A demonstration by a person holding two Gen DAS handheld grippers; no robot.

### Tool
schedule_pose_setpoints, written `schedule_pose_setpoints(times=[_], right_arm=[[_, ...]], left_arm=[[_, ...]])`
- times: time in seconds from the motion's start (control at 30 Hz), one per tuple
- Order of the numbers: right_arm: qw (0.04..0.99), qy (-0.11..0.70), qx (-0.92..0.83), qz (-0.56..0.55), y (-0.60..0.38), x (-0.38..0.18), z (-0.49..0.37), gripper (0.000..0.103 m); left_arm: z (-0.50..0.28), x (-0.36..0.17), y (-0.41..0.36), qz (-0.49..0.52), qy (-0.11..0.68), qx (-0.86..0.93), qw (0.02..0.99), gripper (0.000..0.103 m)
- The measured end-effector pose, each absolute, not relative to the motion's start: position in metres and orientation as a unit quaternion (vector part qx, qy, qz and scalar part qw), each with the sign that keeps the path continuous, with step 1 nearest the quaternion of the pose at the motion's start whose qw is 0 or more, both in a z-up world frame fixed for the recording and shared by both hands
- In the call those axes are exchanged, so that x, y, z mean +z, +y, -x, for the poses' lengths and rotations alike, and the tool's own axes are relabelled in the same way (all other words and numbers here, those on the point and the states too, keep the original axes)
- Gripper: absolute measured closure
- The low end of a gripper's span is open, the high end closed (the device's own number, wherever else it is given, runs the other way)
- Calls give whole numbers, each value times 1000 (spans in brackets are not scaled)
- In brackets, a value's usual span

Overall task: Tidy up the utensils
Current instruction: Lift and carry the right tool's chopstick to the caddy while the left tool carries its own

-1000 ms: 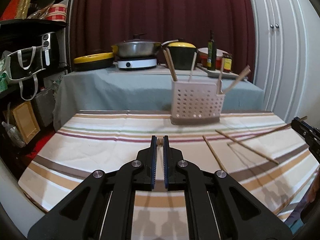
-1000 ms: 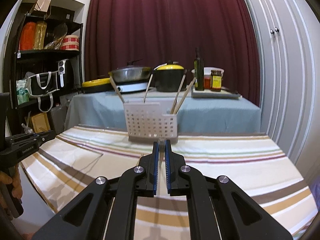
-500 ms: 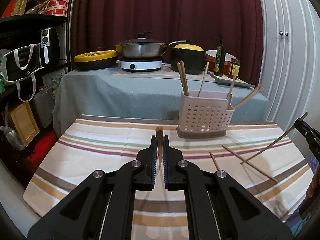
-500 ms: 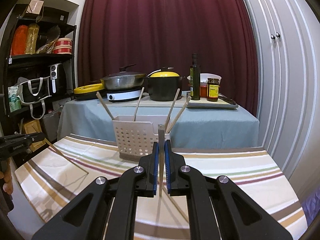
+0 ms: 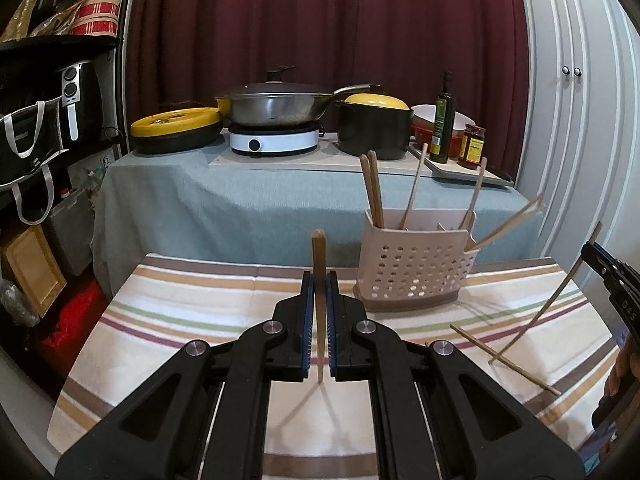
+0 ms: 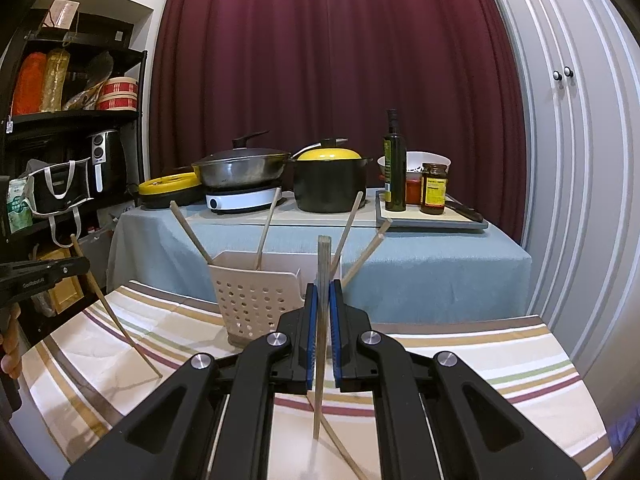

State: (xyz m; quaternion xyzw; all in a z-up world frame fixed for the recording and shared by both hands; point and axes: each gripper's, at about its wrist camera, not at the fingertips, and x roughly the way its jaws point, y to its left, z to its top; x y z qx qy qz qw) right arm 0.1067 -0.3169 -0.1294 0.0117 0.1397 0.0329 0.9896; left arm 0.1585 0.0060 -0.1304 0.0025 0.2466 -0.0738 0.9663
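Two grippers: each pinches one wooden chopstick above a striped table.
Left gripper (image 5: 319, 280): jaws pressed onto a chopstick (image 5: 319, 258) that stands nearly upright between the blue pads, its top above the fingertips and its lower end hanging free over the cloth.
Right gripper (image 6: 323, 292): jaws pressed onto a second chopstick (image 6: 323, 264), also nearly upright, its lower tip free above the cloth near the front edge of the table.
Right gripper from the left camera: seen at the right edge of the table (image 5: 608, 276), its chopstick (image 5: 560, 288) slanting down toward the cloth.
Left gripper from the right camera: seen at the left edge of the table (image 6: 44, 274), with fingers of a hand (image 6: 10, 344) below it; its chopstick (image 6: 116, 308) slants down toward the cloth.
Utensil holder (image 5: 416, 268): pale perforated basket standing near the back edge of the table, right of centre in the left view, already holding several chopsticks that lean outward.
Loose chopstick (image 5: 504, 358): lies flat on the cloth toward the right edge, in front of the holder.
Table (image 5: 192, 304): covered in a cream cloth with coloured stripes.
Background: a second, grey-covered table (image 6: 440, 264) with pots, a bottle and jars, in front of a dark red curtain (image 6: 320, 60).
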Motion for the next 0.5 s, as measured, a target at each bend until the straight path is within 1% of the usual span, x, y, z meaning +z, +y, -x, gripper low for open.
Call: schedule_pose_setpoints(times=[0.33, 0.5], right_arm=[[990, 133, 41, -17, -313, -124, -115, 96], [991, 120, 50, -29, -313, -110, -113, 96]], left_arm=[[-173, -127, 4, 7, 239, -76, 968, 96], [-169, -111, -1, 12, 224, -83, 971, 96]])
